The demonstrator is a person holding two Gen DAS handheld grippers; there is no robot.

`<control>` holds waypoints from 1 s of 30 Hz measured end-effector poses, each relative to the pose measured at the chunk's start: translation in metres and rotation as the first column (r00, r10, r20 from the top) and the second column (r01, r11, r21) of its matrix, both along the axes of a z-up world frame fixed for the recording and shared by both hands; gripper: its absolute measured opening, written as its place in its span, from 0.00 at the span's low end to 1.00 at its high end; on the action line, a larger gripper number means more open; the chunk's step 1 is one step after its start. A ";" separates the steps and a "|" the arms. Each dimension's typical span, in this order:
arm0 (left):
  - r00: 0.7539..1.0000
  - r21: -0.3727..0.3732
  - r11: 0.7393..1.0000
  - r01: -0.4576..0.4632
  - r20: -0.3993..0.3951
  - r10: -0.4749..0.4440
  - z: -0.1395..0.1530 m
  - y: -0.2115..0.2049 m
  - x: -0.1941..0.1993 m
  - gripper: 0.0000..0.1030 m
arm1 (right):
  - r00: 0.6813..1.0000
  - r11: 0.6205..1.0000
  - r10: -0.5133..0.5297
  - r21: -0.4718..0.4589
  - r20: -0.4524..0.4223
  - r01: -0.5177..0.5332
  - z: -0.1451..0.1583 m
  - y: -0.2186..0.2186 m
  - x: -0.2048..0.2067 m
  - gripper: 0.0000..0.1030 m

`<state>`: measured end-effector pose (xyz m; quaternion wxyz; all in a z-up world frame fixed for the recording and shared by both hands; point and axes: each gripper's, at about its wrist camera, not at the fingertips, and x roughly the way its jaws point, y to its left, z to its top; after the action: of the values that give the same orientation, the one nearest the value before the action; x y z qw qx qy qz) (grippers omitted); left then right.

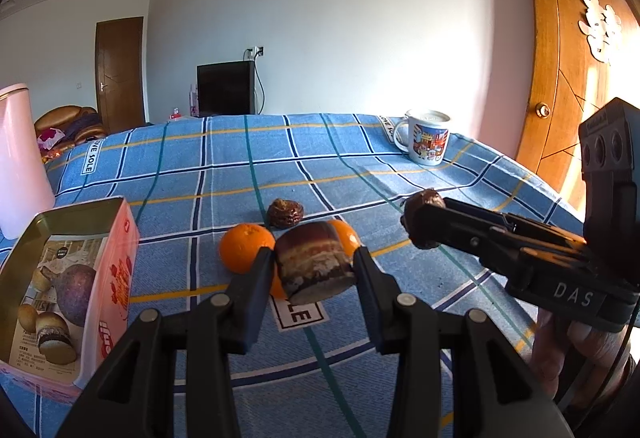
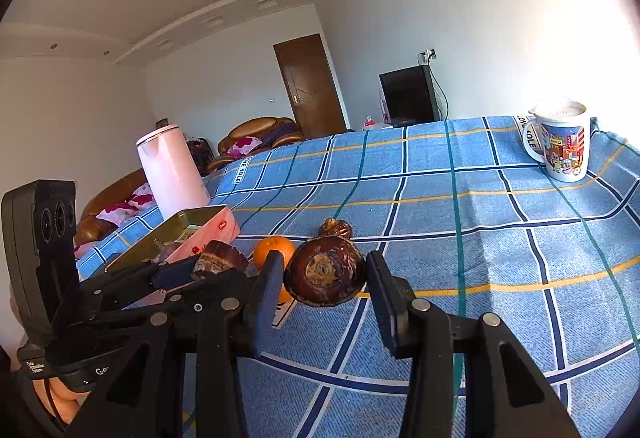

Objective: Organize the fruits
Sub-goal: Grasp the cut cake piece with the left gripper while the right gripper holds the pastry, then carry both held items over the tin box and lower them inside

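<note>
My left gripper (image 1: 314, 264) is shut on a dark brown fruit (image 1: 314, 266) and holds it above the blue checked cloth (image 1: 360, 165). My right gripper (image 2: 326, 276) is shut on another dark brown fruit (image 2: 326, 272), also lifted; it shows in the left wrist view (image 1: 424, 224) at the right. Two oranges (image 1: 246, 248) (image 1: 346, 234) and a third brown fruit (image 1: 285, 213) lie on the cloth behind the left gripper. An open tin box (image 1: 60, 298) with a paper liner stands at the left.
A printed mug (image 1: 426, 137) stands at the far right of the cloth. A pink kettle (image 2: 170, 169) stands at the far left behind the tin box (image 2: 192, 234). A wooden door (image 1: 568, 77) is at the right.
</note>
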<state>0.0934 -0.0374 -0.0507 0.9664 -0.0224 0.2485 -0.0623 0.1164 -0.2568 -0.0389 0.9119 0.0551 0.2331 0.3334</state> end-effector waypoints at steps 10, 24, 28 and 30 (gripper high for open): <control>0.999 0.031 0.999 -0.007 0.048 0.005 0.003 -0.004 -0.009 0.42 | 0.999 1.000 0.008 0.018 0.051 -0.008 0.003 -0.003 -0.009 0.43; 0.994 0.068 0.997 -0.024 0.107 0.017 0.008 -0.008 -0.020 0.41 | 0.991 0.999 0.019 0.043 0.132 -0.025 0.008 -0.005 -0.022 0.43; 0.992 0.078 0.997 -0.029 0.125 0.019 0.012 -0.010 -0.023 0.41 | 0.987 0.998 0.019 0.050 0.162 -0.028 0.009 -0.006 -0.028 0.43; 0.991 0.081 0.996 -0.027 0.133 0.016 0.014 -0.010 -0.025 0.41 | 0.985 0.998 0.019 0.053 0.173 -0.029 0.010 -0.006 -0.029 0.43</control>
<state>0.0686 -0.0474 -0.0372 0.9815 0.0192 0.1858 -0.0427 0.0877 -0.2633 -0.0288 0.9226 0.0484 0.1449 0.3542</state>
